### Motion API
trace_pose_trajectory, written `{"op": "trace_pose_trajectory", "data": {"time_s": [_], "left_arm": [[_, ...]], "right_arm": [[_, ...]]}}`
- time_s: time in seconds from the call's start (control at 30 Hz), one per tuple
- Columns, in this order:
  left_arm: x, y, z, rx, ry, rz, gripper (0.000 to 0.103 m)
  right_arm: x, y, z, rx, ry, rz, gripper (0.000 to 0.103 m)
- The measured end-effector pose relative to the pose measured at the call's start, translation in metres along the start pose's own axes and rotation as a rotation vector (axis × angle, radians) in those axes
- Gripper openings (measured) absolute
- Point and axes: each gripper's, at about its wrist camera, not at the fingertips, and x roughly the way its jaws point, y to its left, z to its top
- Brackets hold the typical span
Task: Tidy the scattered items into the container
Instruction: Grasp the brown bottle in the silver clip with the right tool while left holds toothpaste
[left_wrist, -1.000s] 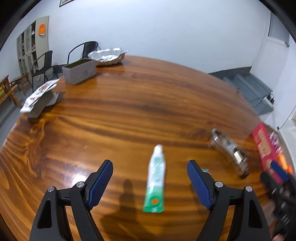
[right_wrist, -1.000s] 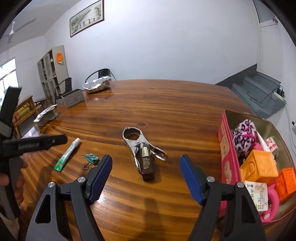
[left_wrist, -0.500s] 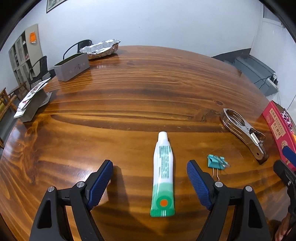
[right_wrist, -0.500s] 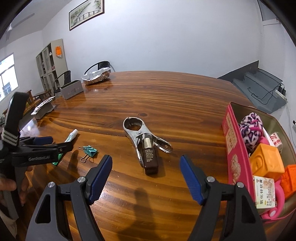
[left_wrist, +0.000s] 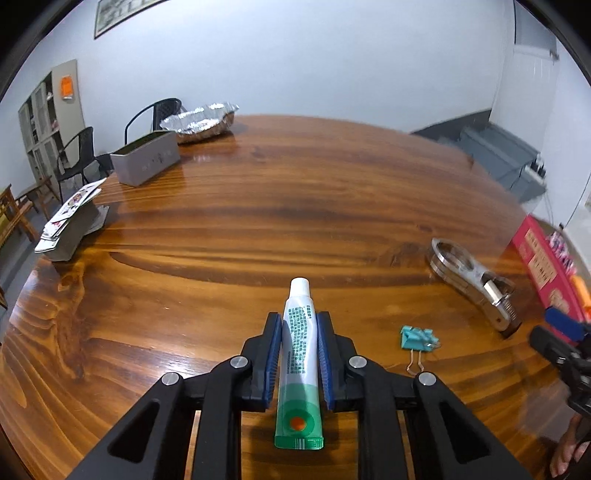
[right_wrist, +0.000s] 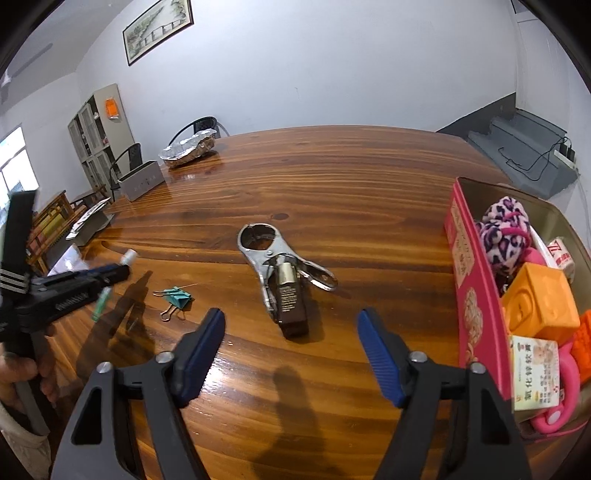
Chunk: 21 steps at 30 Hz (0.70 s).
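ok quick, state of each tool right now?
Left tool: closed on the toothpaste tube.
Right tool: open, holding nothing, above the table.

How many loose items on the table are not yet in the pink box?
4: the tube in the left gripper, the teal binder clip, the metal clamp, and the brown bottle lying against it.

Both my wrist cams sit low over the worktop (left_wrist: 332, 206), facing the far wall; both catch the binder clip (left_wrist: 418, 339) (right_wrist: 176, 297).
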Motion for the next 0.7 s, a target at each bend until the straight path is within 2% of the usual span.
{"op": "trace_pose_trajectory", "data": {"time_s": [0.1, 0.17, 0.3, 0.43, 0.6, 0.7], "left_arm": [[-0.002, 0.003, 0.001, -0.018, 0.002, -0.016, 0.02], [-0.003, 0.001, 0.0, -0.014, 0.004, -0.027, 0.02], [-0.004, -0.004, -0.002, 0.004, 0.003, -0.038, 0.02], [-0.005, -0.004, -0.003, 0.0, 0.007, -0.048, 0.02], [-0.01, -0.002, -0.003, -0.012, -0.003, -0.057, 0.02], [-0.01, -0.002, -0.004, -0.013, 0.001, -0.067, 0.02]], "right_arm": [[0.004, -0.003, -0.001, 0.003, 0.02, -0.02, 0.051], [0.007, -0.004, -0.002, 0.004, 0.03, -0.047, 0.049], [0.014, -0.008, 0.002, 0.033, 0.037, -0.053, 0.048], [0.03, -0.005, 0.006, 0.054, 0.089, -0.012, 0.048], [0.04, 0.016, 0.009, 0.002, 0.118, -0.006, 0.048], [0.041, 0.02, 0.008, 0.002, 0.122, 0.01, 0.042]]}}
